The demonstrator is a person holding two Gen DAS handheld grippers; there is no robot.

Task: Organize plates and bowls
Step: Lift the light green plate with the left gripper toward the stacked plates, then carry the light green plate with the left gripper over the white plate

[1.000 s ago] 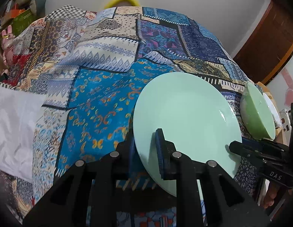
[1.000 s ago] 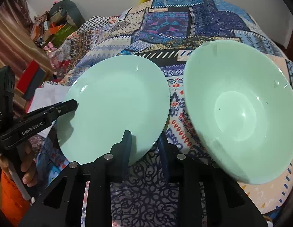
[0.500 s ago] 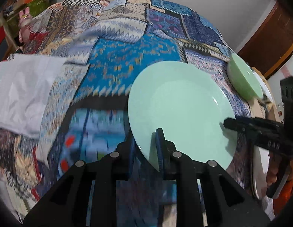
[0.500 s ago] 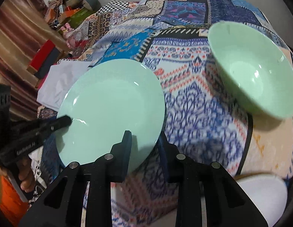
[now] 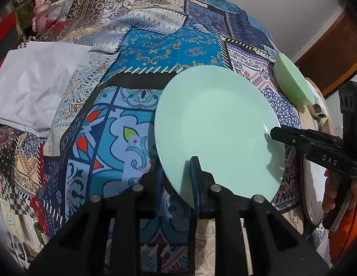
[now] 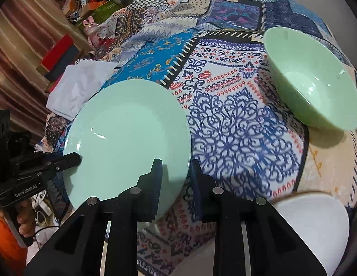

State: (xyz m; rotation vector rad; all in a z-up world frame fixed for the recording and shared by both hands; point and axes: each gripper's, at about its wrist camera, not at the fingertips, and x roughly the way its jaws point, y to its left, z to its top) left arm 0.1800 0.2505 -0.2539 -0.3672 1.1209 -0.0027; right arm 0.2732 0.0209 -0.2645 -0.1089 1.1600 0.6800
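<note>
Both grippers held one mint-green plate (image 5: 215,126) above the patchwork cloth (image 5: 141,46). From the left wrist, the left gripper (image 5: 176,181) clamped its near rim; the plate had travelled away from the green bowl (image 5: 293,85). From the right wrist, the right gripper (image 6: 176,179) pinched the opposite rim, its jaws having just tightened, so the carry looked secure.

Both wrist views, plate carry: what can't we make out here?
- Left wrist: green bowl shows only side-on at the fisheye edge; its inside is hidden.
- Left wrist: white dish is partly covered by the right gripper and a hand.
- Right wrist: white dish is cut off by the lower edge.
- Both: the green plate hides its own underside and the cloth beneath.
</note>
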